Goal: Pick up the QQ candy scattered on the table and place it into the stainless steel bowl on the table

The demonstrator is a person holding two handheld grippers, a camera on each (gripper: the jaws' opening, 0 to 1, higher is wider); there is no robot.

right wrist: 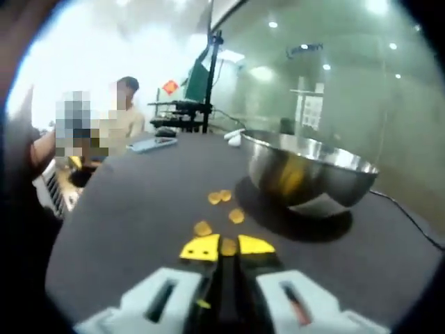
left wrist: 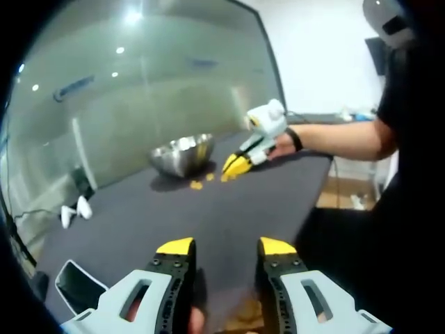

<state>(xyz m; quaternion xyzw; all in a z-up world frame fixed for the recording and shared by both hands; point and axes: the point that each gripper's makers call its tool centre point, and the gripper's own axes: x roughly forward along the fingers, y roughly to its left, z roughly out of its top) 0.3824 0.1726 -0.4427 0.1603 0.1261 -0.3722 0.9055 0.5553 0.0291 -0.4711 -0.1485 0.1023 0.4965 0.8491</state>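
On the left of the left gripper view, a small white thing (left wrist: 83,207) sits by the far edge of the dark grey counter (left wrist: 229,209), well away from the work. The left tool (left wrist: 224,246), with its yellow tips, hangs over bare counter with its jaws apart and nothing between them.

Further right sits the shiny round stainless steel bowl (left wrist: 183,154). Just beside it lie the small yellow QQ candies (left wrist: 197,185), loose on the counter. The right tool (left wrist: 234,165) is down among them, held by a person's hand (left wrist: 281,145).

In the right gripper view, a flat phone-like thing (right wrist: 154,144) lies far off on the left. The candies (right wrist: 221,197) are spread in the middle, close to the bowl (right wrist: 306,170). The right tool (right wrist: 228,247) has its yellow tips nearly together on one candy (right wrist: 228,245), and I think it is pinched there.

What could go wrong? The candy is tiny and may be slippery, so it could pop out if the squeeze is off-centre. The tips could also knock the next candy (right wrist: 202,228) away. The bowl wall is tall, so a low lift might bump it and drop the candy.

I cannot see the bottom of the bowl. A yellow patch on its side may just be a reflection.
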